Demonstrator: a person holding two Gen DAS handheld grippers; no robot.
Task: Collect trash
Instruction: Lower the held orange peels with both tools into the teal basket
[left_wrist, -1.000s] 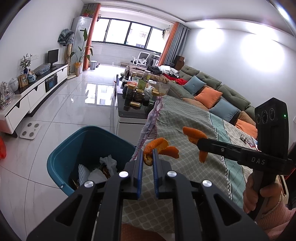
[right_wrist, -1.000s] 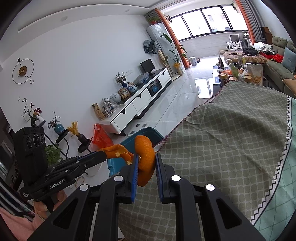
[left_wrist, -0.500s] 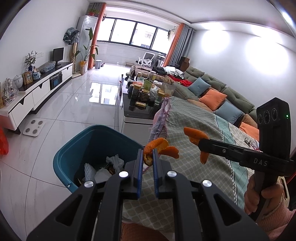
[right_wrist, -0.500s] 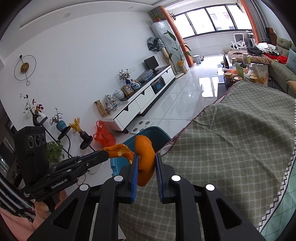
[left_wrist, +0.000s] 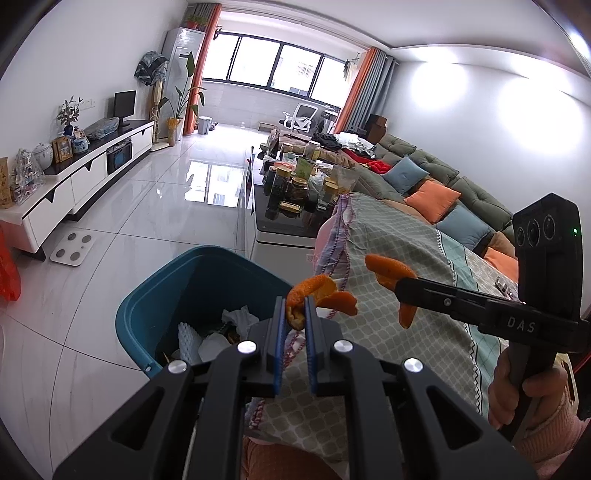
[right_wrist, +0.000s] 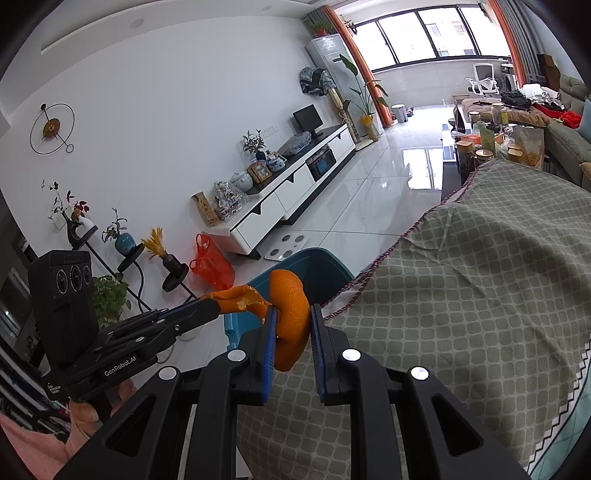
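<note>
My left gripper (left_wrist: 295, 314) is clamped on a curl of orange peel (left_wrist: 319, 293) above the near rim of the teal bin (left_wrist: 147, 314), which holds crumpled paper (left_wrist: 240, 317). My right gripper (right_wrist: 291, 328) pinches another peel piece (right_wrist: 291, 317) over the checked cloth's (right_wrist: 461, 295) edge on the worktop, beside the bin.

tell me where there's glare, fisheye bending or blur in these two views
Left wrist view: blown-out glare patches on the right wall, window reflection on the floor tiles, room edges bowed by the fisheye. Right wrist view: overexposed windows, dark vignette corners; the orange peel stays sharp.
</note>
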